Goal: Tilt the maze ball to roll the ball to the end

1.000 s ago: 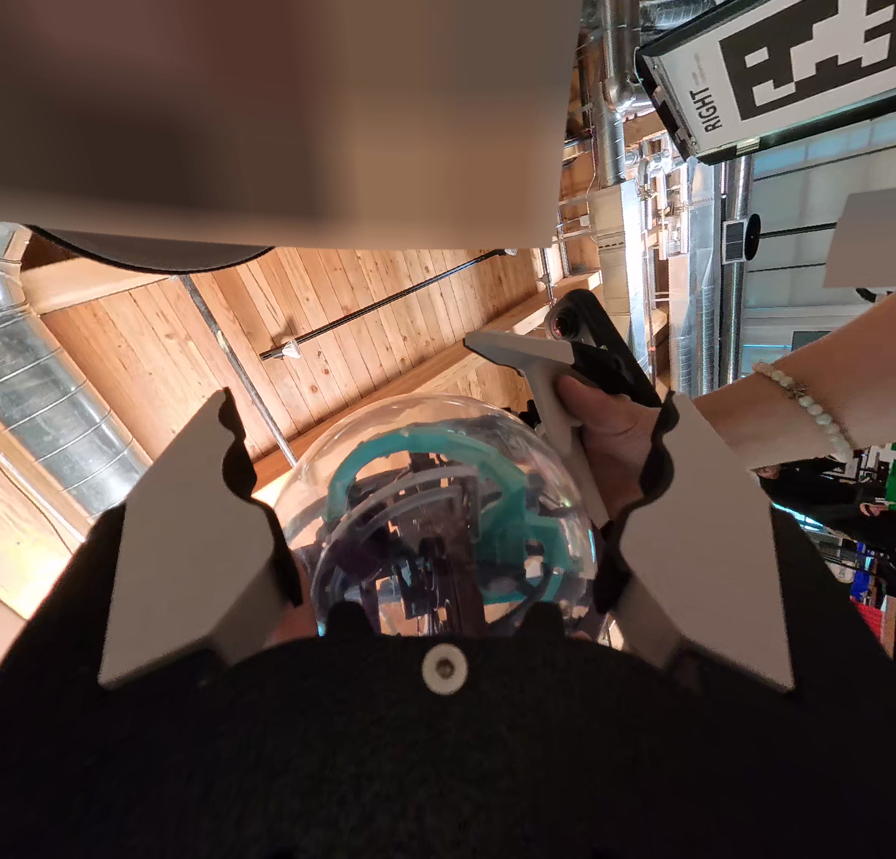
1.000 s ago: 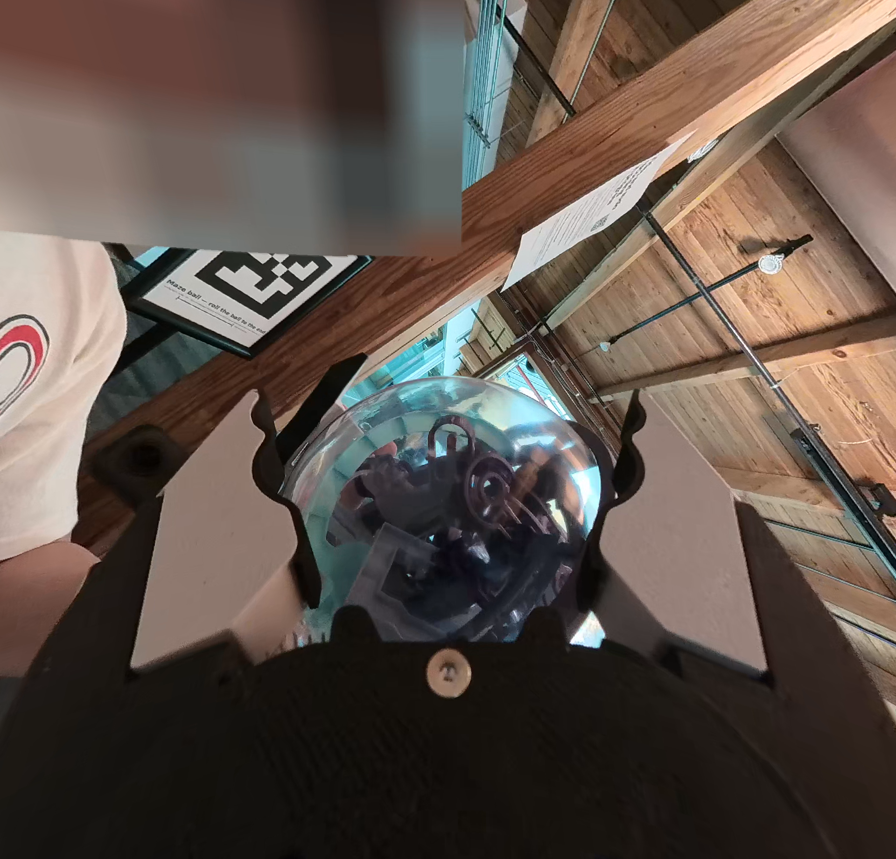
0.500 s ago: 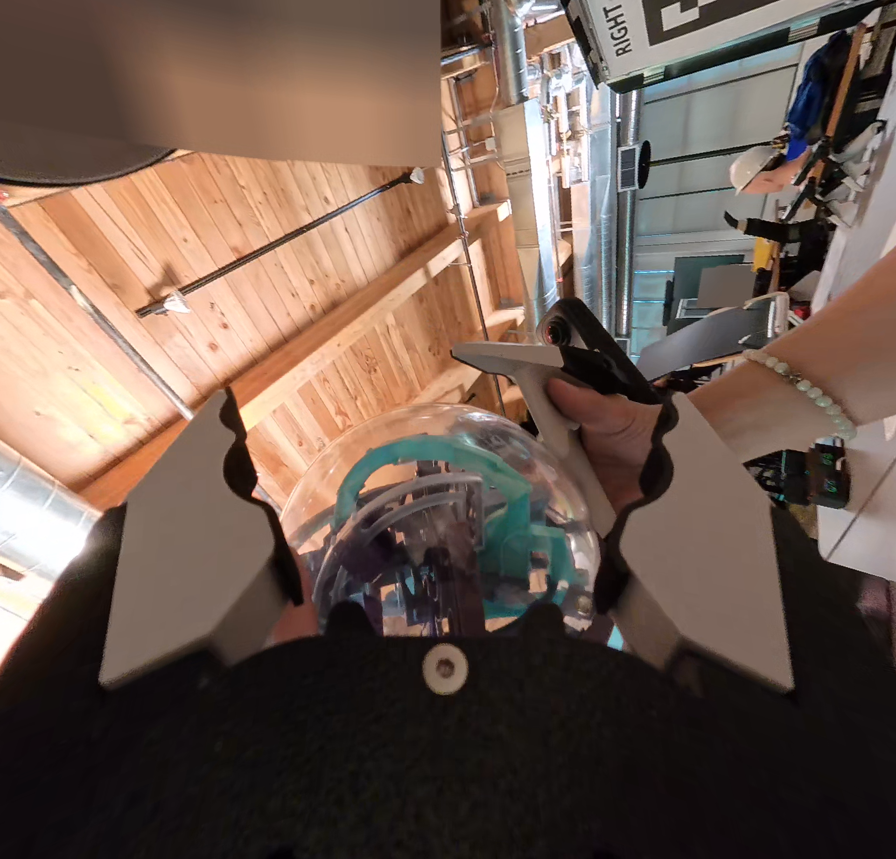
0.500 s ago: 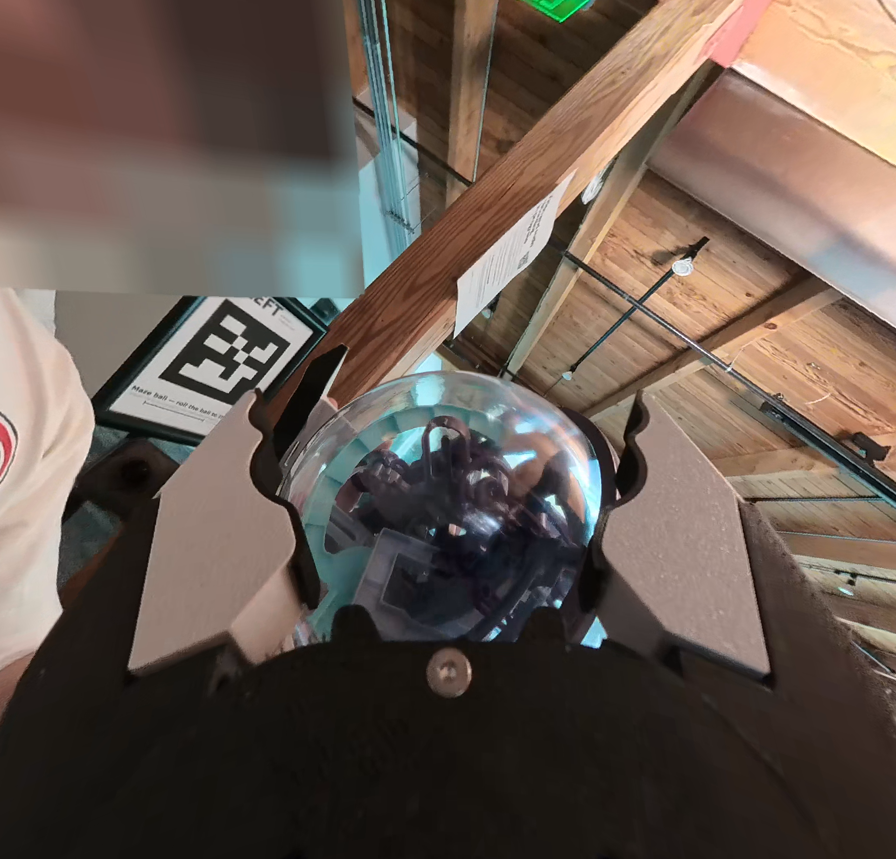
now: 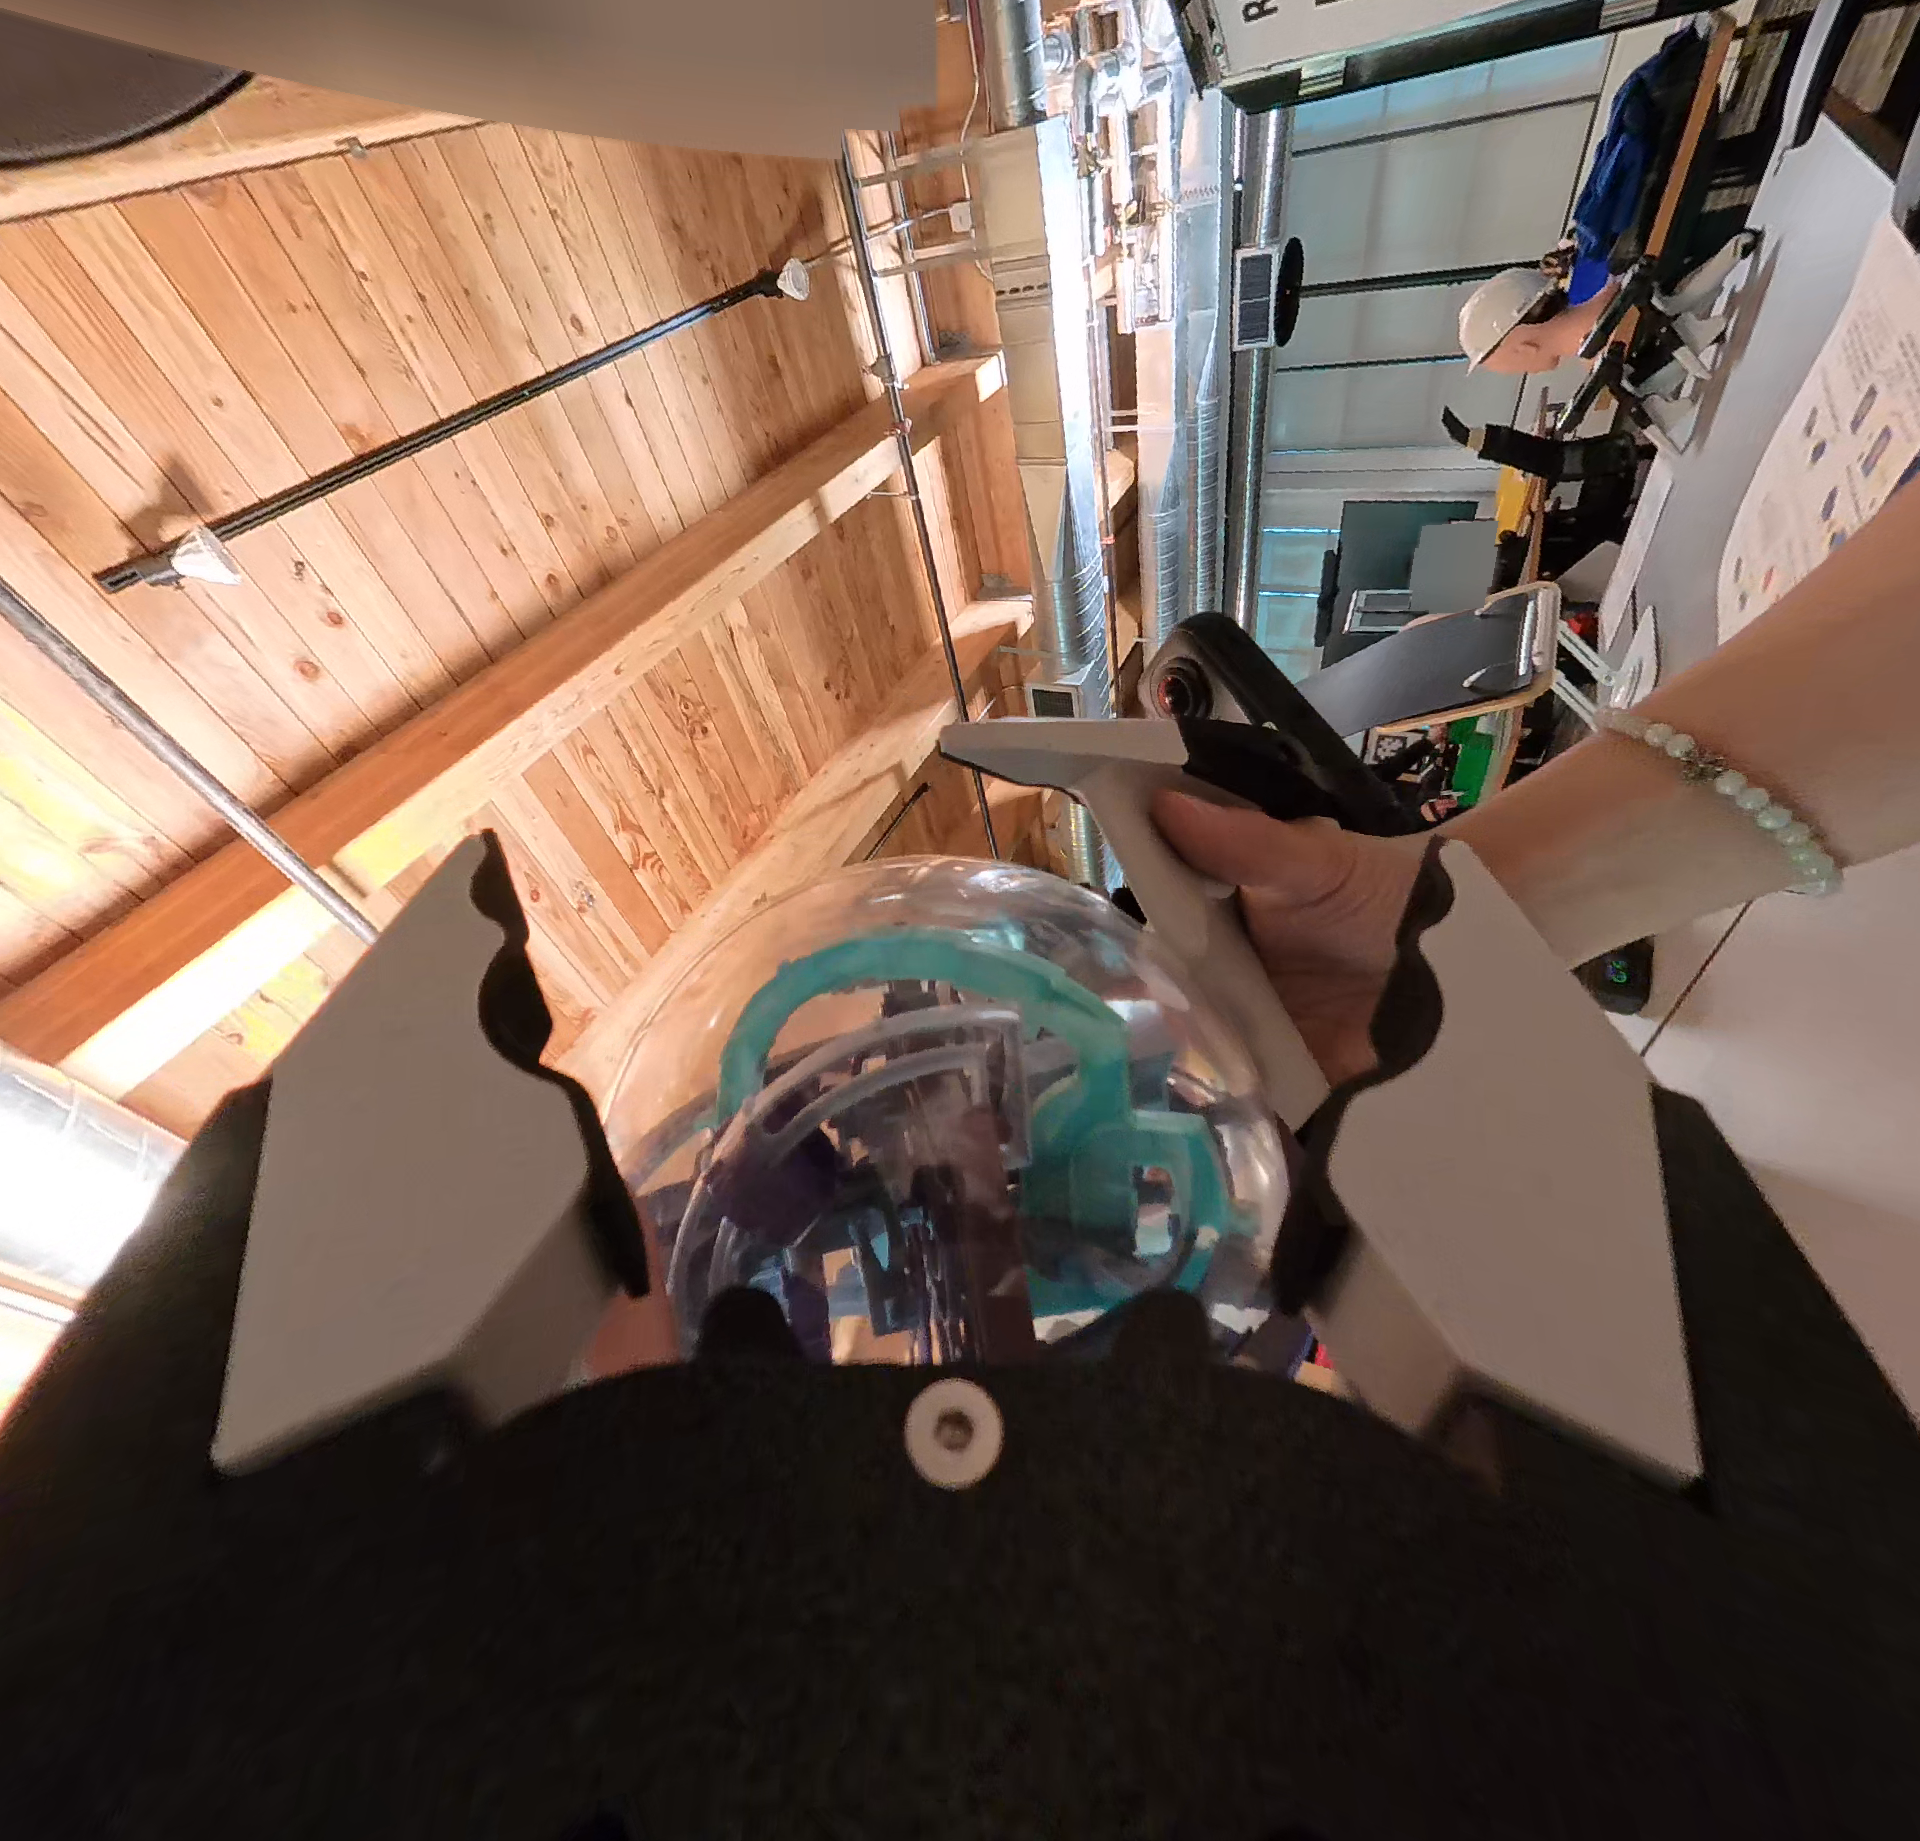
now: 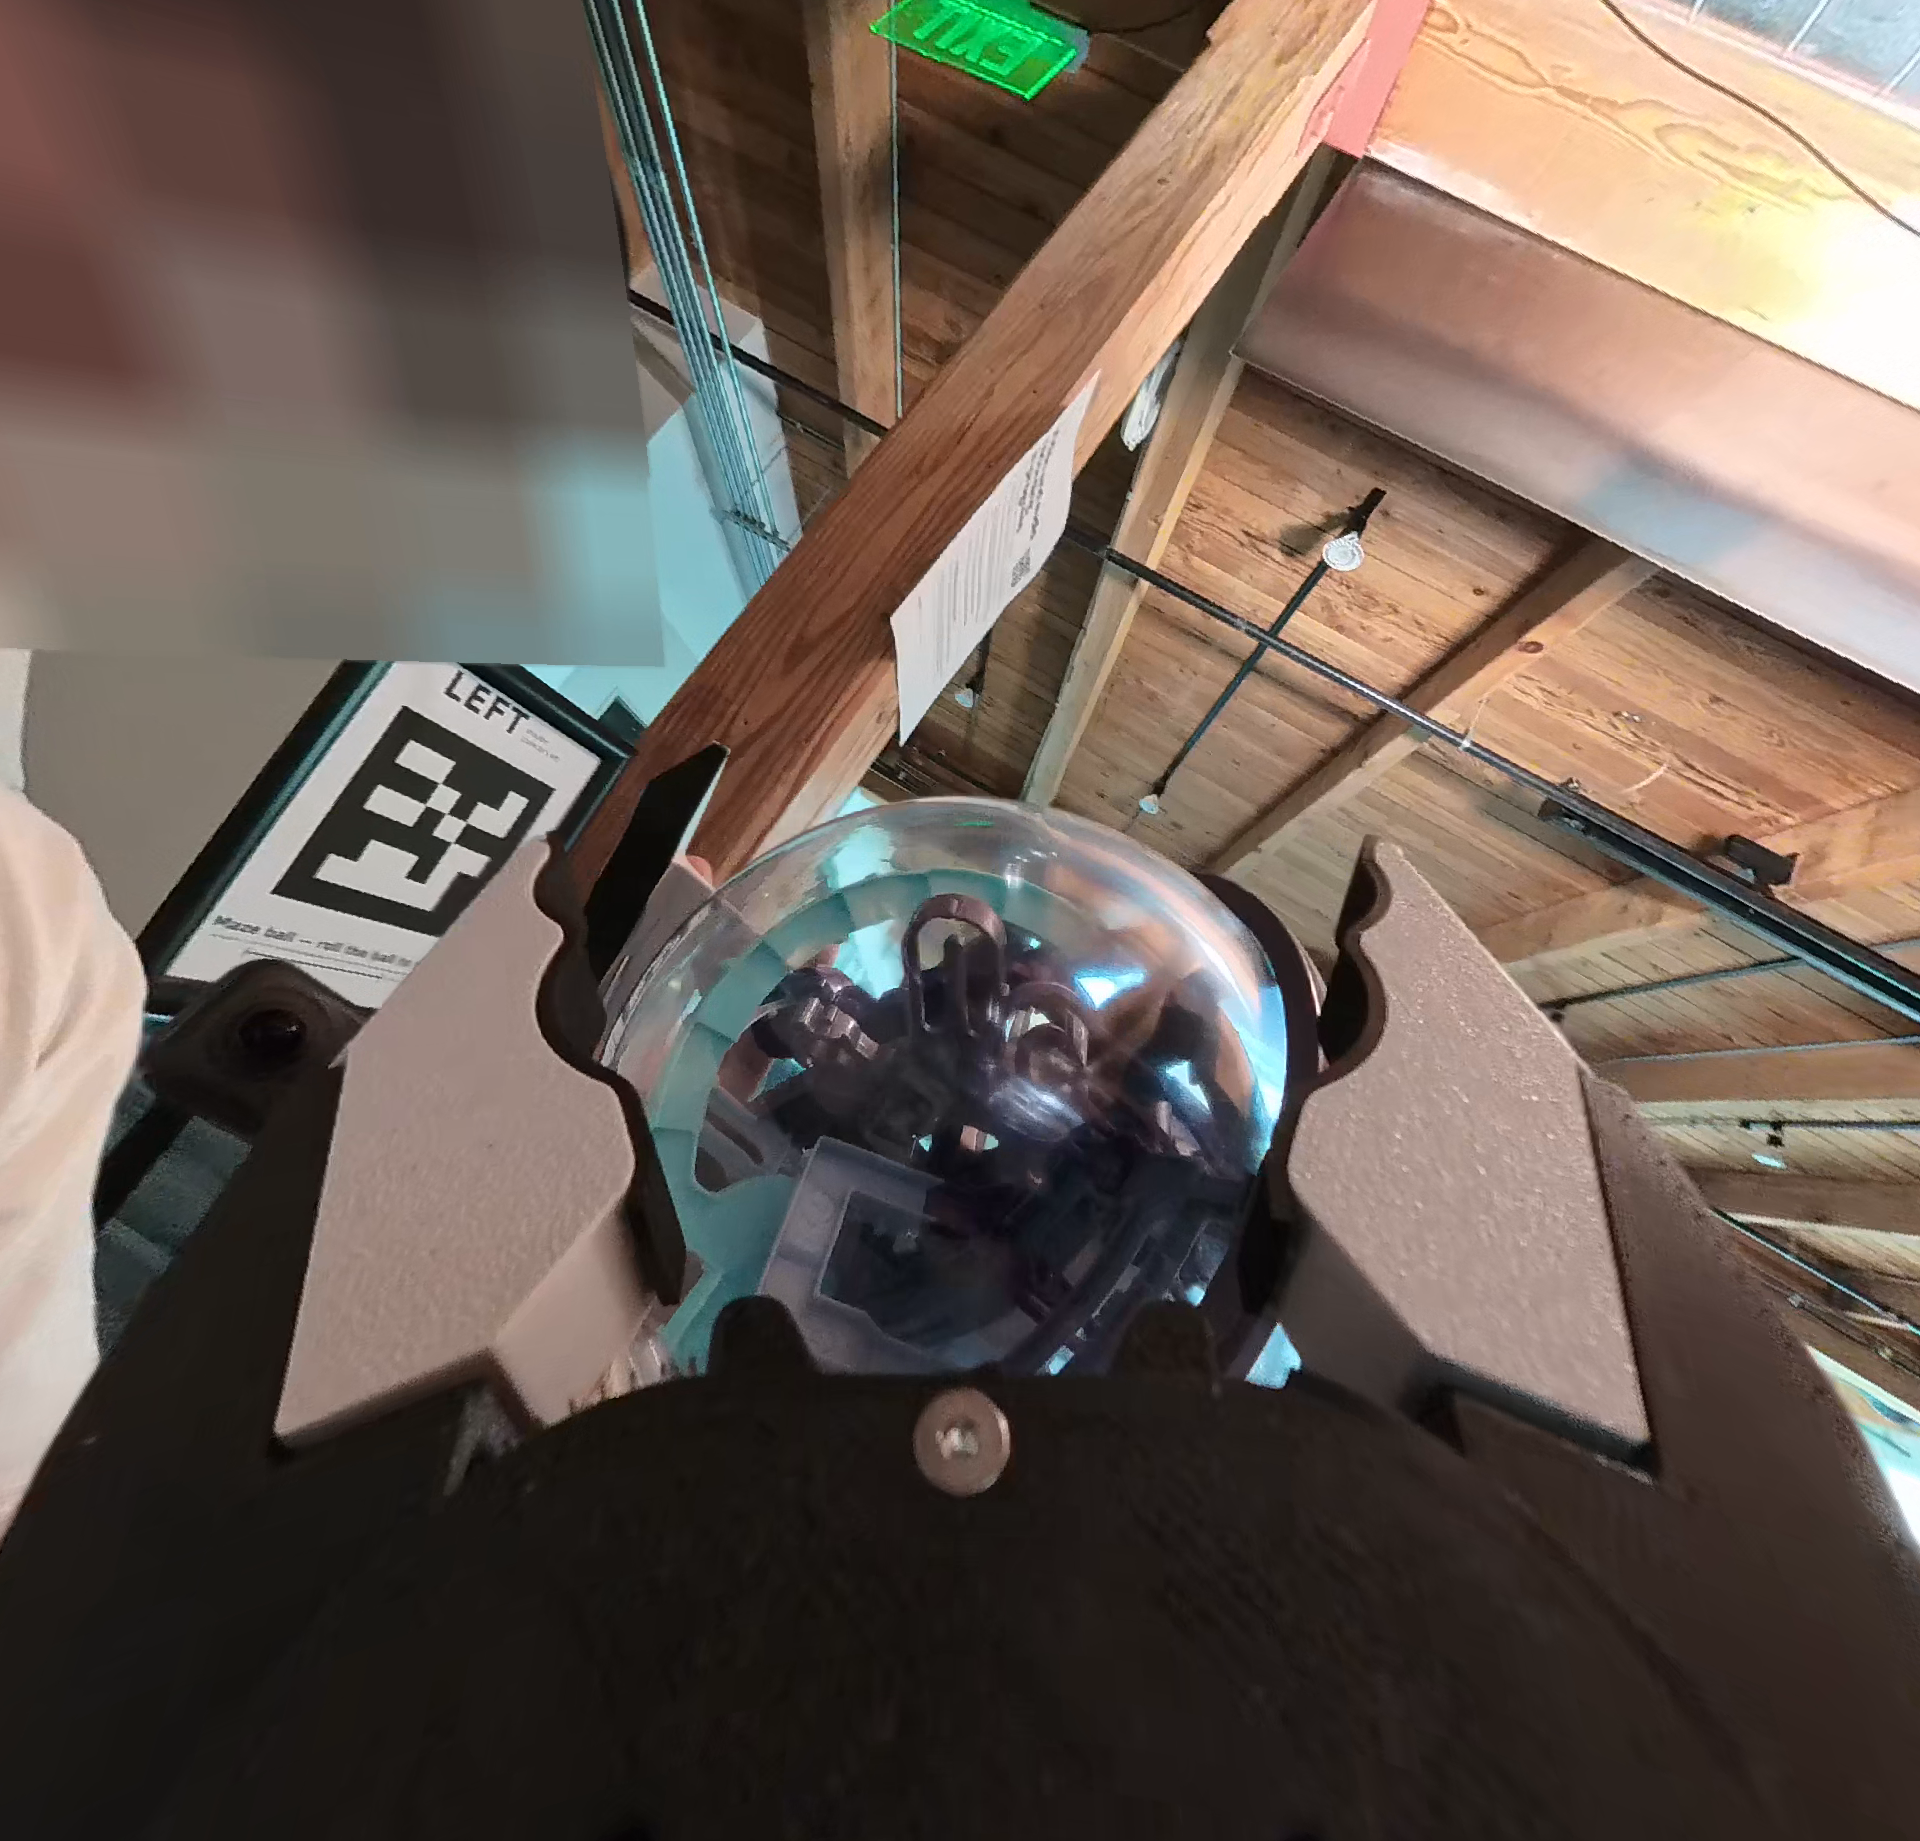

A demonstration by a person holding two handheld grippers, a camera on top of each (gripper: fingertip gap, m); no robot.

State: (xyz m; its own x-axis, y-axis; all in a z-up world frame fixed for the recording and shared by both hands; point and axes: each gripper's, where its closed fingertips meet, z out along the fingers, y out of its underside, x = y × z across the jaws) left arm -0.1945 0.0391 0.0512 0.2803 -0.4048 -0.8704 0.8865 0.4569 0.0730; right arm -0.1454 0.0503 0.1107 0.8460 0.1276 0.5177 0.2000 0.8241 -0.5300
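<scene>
Since a second ago both cameras have swung: in the left wrist view the wooden ceiling has slid leftward and more of a workshop shows at right, while in the right wrist view a glowing green sign [image 6: 977, 30] has come into sight above the slanting timber beam [image 6: 997, 420]. The clear plastic sphere with teal, grey and purple tracks inside, the maze ball [image 5: 951, 1116], stays held up in the air between the two tools, against the plank ceiling [image 5: 436, 368]. The left gripper [image 5: 951, 1085] is clamped on the maze ball, its pale fingers with wavy black pads pressing the sphere's two sides. The right gripper [image 6: 961, 1095] is likewise clamped on the maze ball [image 6: 956, 1064], gripping it from the opposite side. In the left wrist view the person's right hand [image 5: 1309, 918], a pale bead bracelet [image 5: 1730, 804] at the wrist, grasps the other tool's grey handle just beyond the sphere. A black-and-white marker board [image 6: 416, 835] shows at left in the right wrist view. The small ball inside cannot be made out.
</scene>
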